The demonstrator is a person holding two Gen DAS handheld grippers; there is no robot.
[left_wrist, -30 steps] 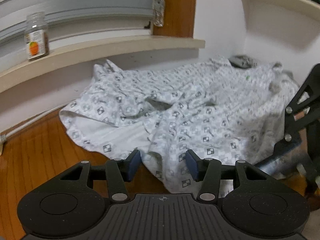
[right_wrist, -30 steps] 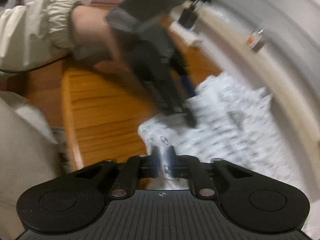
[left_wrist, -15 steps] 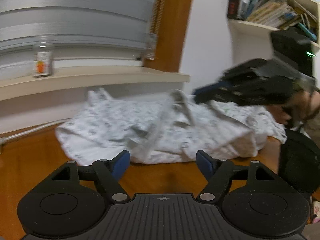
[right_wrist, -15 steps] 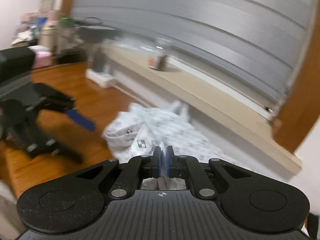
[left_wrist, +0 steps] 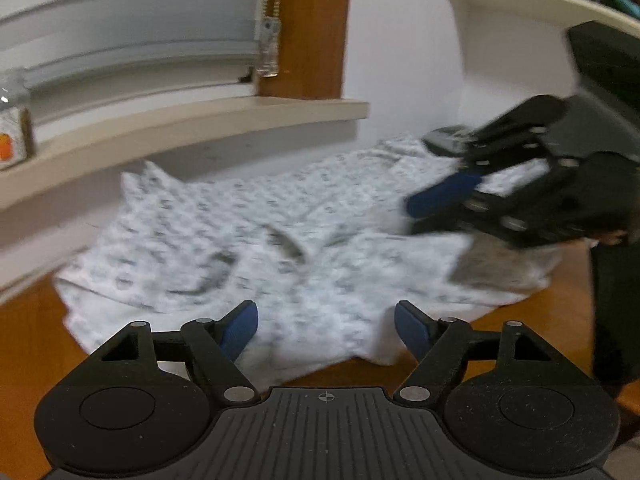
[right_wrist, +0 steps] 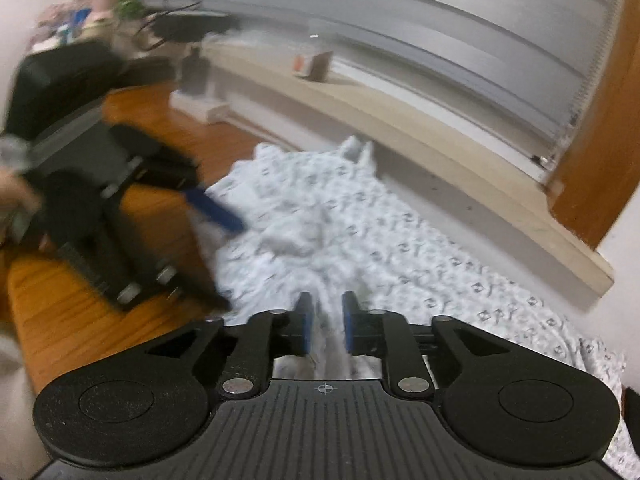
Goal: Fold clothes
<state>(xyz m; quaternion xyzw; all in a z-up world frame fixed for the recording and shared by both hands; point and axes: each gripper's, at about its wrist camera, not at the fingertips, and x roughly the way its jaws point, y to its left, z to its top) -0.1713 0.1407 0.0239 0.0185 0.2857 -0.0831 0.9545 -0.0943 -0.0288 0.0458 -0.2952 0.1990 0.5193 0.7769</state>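
Nearest, left gripper (left_wrist: 326, 326) with jaws spread wide, nothing between them, poised over the near hem of the patterned garment (left_wrist: 248, 240). Right gripper (right_wrist: 326, 326) with jaws opening, a fold of the cloth in the gap, pads no longer pressing it. Garment spread rumpled across the wooden tabletop (left_wrist: 28, 332), against the wall. Beyond, a beige sill (left_wrist: 200, 120) with a jar (left_wrist: 12, 132); above, grey blinds (left_wrist: 128, 44).
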